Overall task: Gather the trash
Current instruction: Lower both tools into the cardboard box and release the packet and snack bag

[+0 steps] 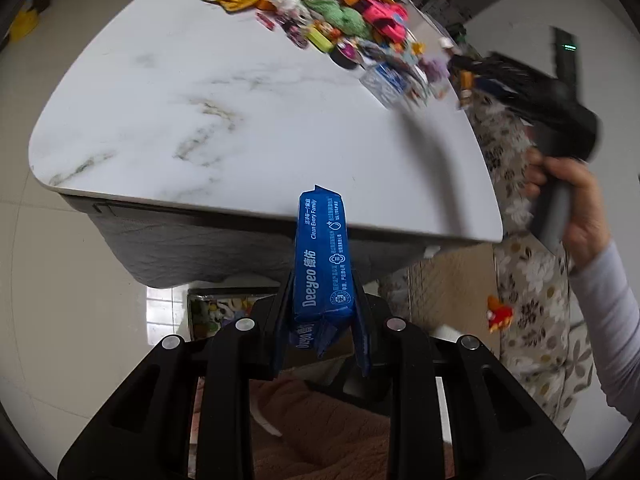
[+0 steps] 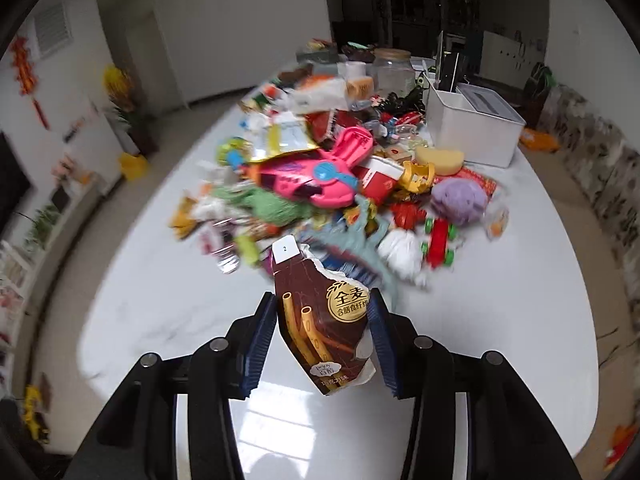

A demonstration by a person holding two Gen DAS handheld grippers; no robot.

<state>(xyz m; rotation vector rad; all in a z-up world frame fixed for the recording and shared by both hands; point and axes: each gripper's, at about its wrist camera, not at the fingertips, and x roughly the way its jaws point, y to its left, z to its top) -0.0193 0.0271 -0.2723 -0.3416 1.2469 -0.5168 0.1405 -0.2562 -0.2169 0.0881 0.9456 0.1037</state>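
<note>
My left gripper [image 1: 322, 300] is shut on a blue Deeyeo tissue pack [image 1: 322, 264] and holds it upright below the near edge of the white marble table [image 1: 200, 112]. My right gripper [image 2: 322, 320] is shut on a torn brown snack wrapper [image 2: 320, 320] and holds it over the table [image 2: 160, 300], just in front of a heap of toys and wrappers [image 2: 320, 184]. In the left wrist view the right gripper [image 1: 520, 84] shows blurred at the right, held by a hand [image 1: 576, 196], beside the same heap [image 1: 340, 20].
A white bin [image 2: 472, 128] and a glass jar [image 2: 392, 72] stand behind the heap. A box of small items [image 1: 220, 312] lies on the floor under the table. A floral sofa [image 1: 532, 280] runs along the right. A brown fuzzy cloth [image 1: 320, 432] lies below my left gripper.
</note>
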